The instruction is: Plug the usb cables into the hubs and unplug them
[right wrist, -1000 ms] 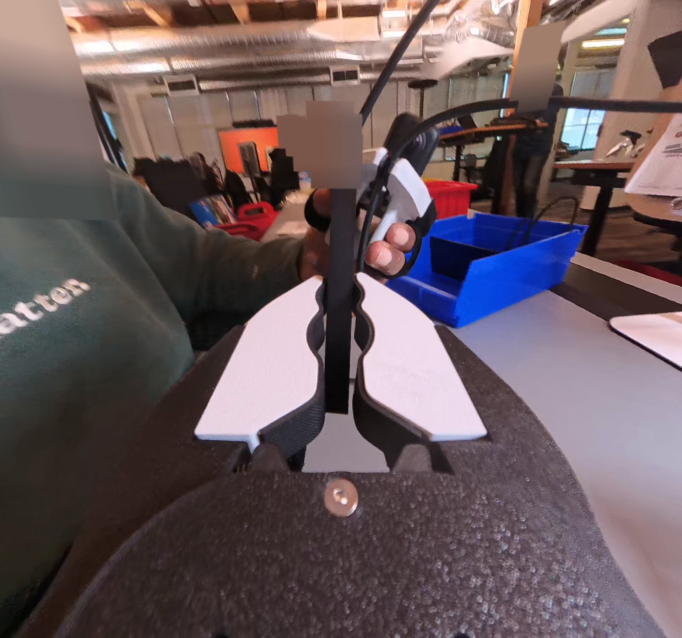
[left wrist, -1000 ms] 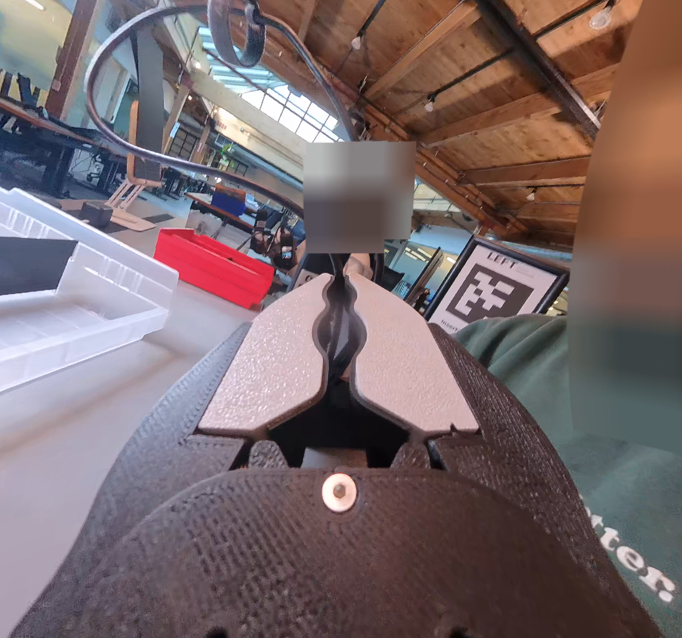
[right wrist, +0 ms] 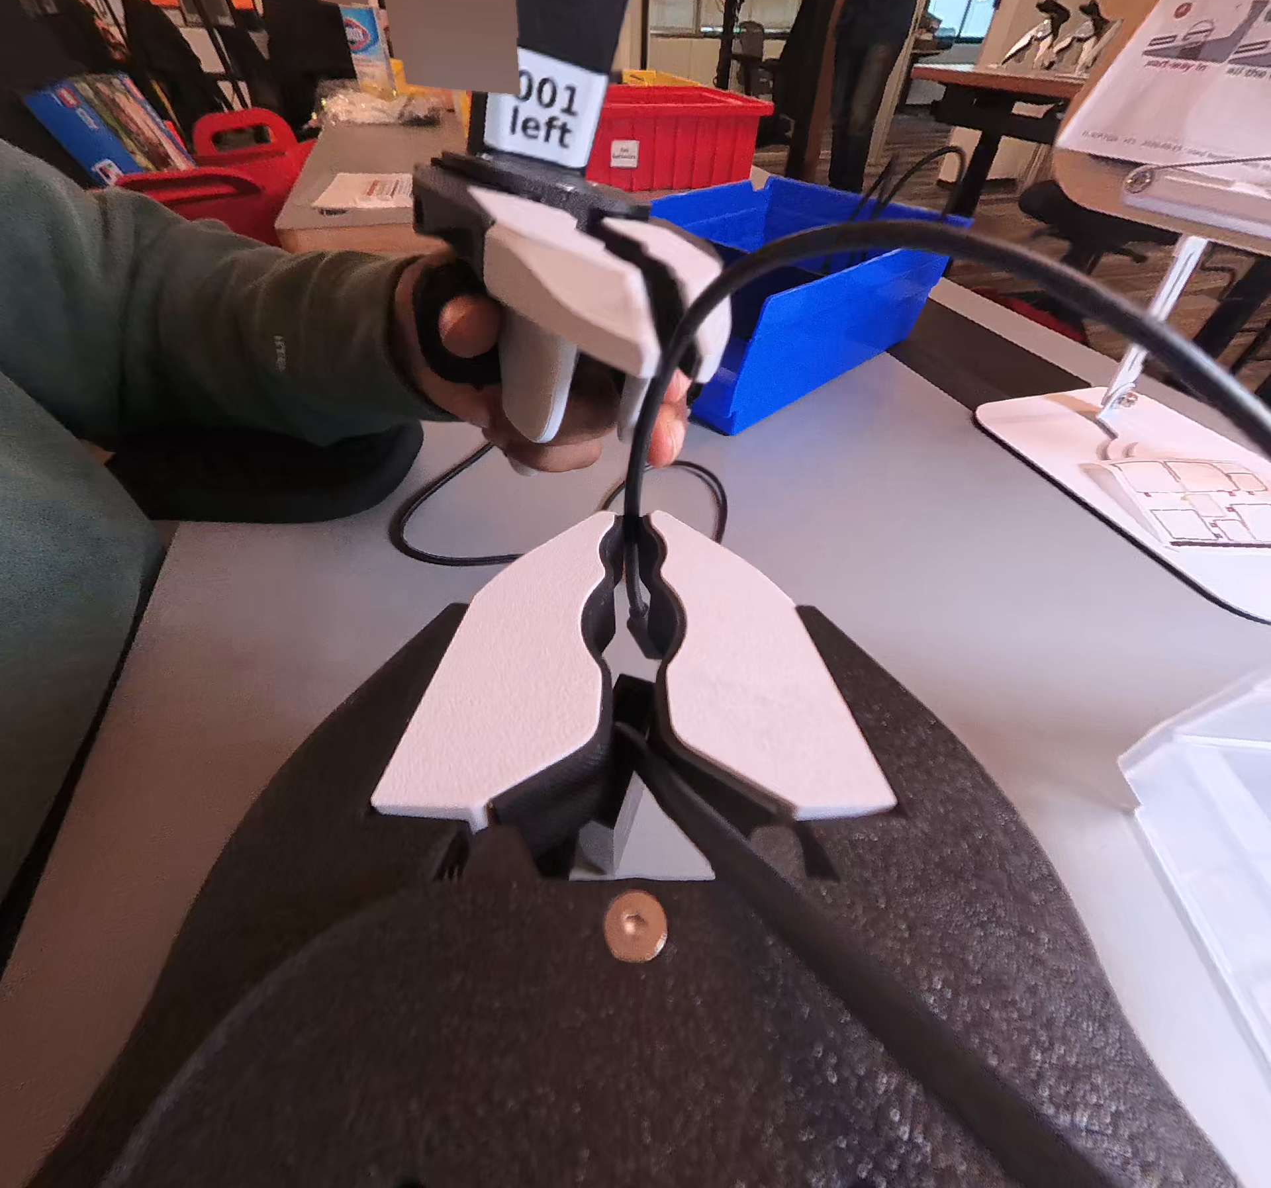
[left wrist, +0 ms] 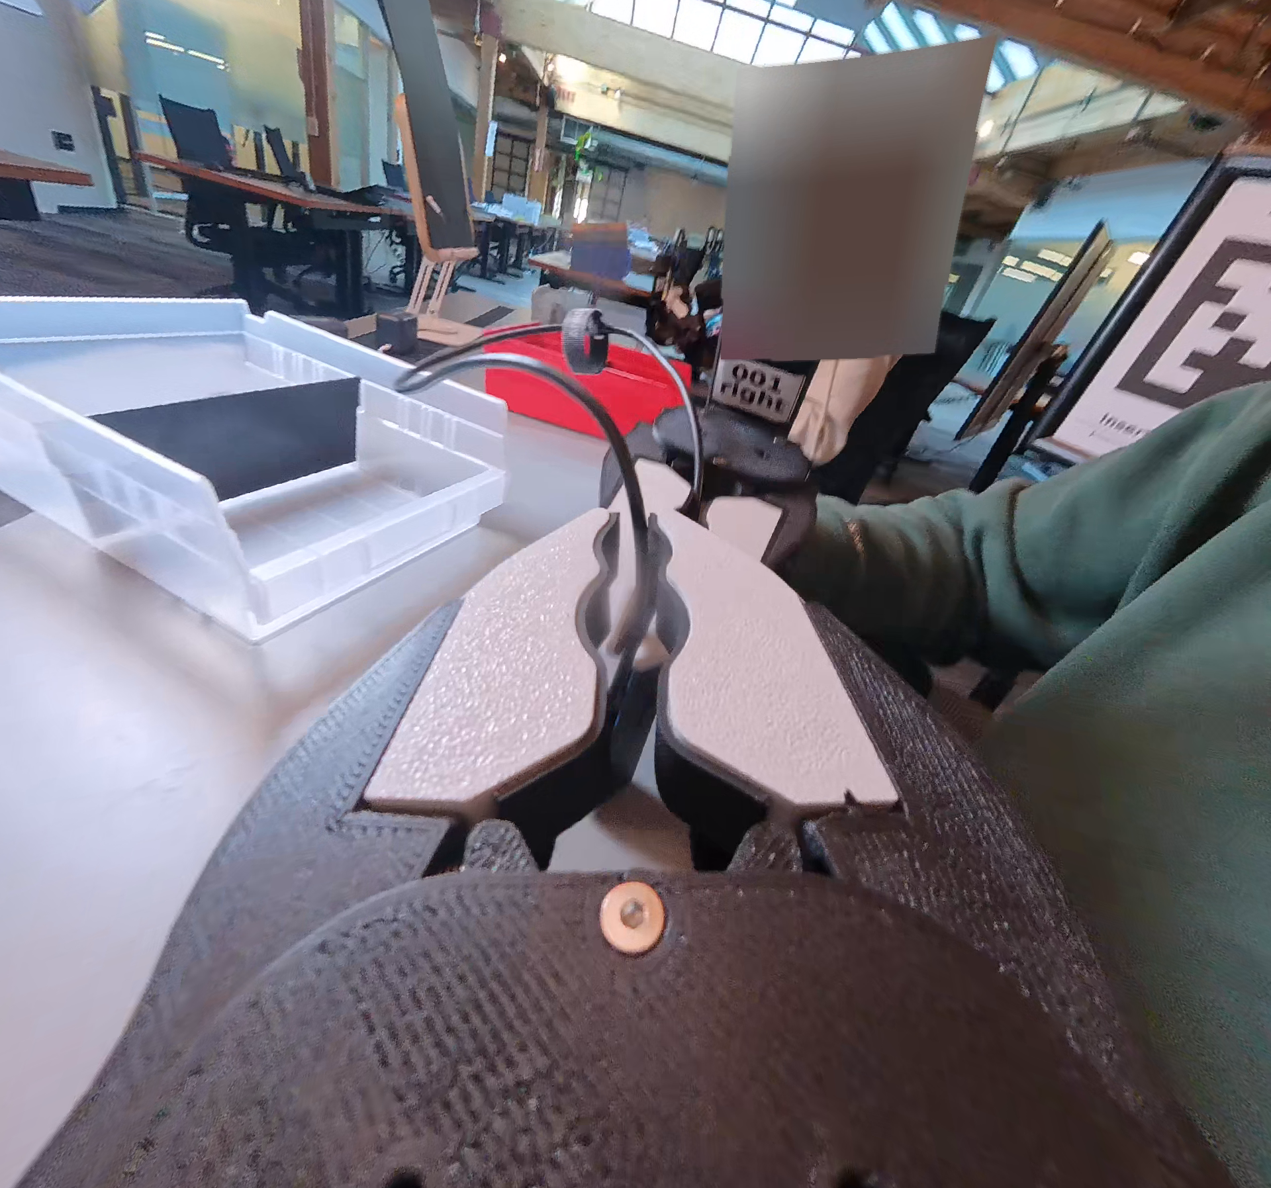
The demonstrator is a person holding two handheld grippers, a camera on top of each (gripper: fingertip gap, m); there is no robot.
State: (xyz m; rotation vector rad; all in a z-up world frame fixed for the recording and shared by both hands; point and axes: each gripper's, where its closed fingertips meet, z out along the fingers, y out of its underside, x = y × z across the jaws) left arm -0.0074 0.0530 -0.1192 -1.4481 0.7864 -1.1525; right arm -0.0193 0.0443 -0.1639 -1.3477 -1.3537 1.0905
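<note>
Two wrist cameras low over the table (right wrist: 860, 536), close behind their fingers, facing each other

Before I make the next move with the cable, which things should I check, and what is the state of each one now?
1. Left gripper shut on the cable: ok.
2. Right gripper shut on the cable: ok.
3. Cable slack between the grippers: ok, it arcs loosely.
4. Plug lined up with a port: cannot tell, hidden between the fingers.
5. Hub in view: not ok, neither view shows one clearly.
6. Tray apart from the left gripper: ok.
</note>
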